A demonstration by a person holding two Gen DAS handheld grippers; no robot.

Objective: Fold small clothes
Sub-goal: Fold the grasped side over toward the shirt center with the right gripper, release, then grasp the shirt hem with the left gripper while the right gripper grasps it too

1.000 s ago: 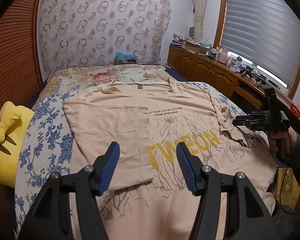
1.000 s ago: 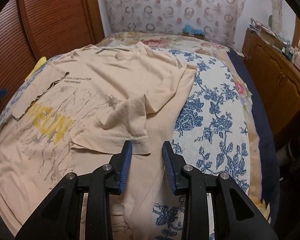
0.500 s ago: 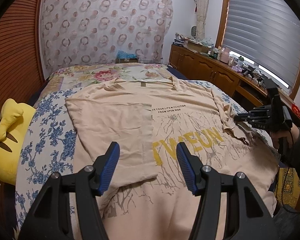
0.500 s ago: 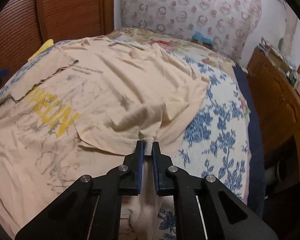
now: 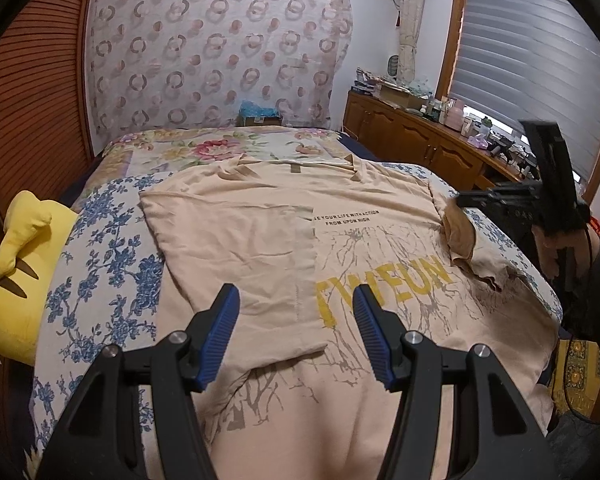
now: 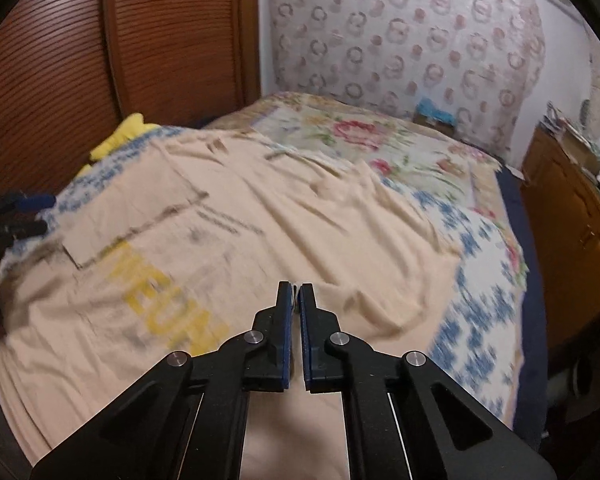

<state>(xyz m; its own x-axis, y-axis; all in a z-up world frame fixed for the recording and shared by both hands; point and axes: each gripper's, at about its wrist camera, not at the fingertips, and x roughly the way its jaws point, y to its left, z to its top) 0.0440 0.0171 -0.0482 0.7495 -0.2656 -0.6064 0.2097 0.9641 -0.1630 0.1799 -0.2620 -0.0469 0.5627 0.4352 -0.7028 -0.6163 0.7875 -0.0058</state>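
A beige T-shirt (image 5: pixel 360 248) with yellow letters lies front up on the bed; it also shows in the right wrist view (image 6: pixel 260 248). Its left side is folded over the chest. My left gripper (image 5: pixel 296 304) is open and empty above the folded part. My right gripper (image 6: pixel 297 292) is shut on the shirt's right sleeve (image 5: pixel 458 236) and holds it lifted over the shirt's right side; it also shows in the left wrist view (image 5: pixel 460 200). The right wrist view is blurred by motion.
A yellow plush toy (image 5: pixel 16 272) lies at the bed's left edge by the wooden wardrobe (image 5: pixel 24 100). A wooden dresser (image 5: pixel 428 148) with clutter runs along the right under the window. The floral bedspread (image 5: pixel 112 264) shows around the shirt.
My right gripper closed on the right sleeve and lifted it up and inward over the shirt. My left gripper stayed open and drew back a little.
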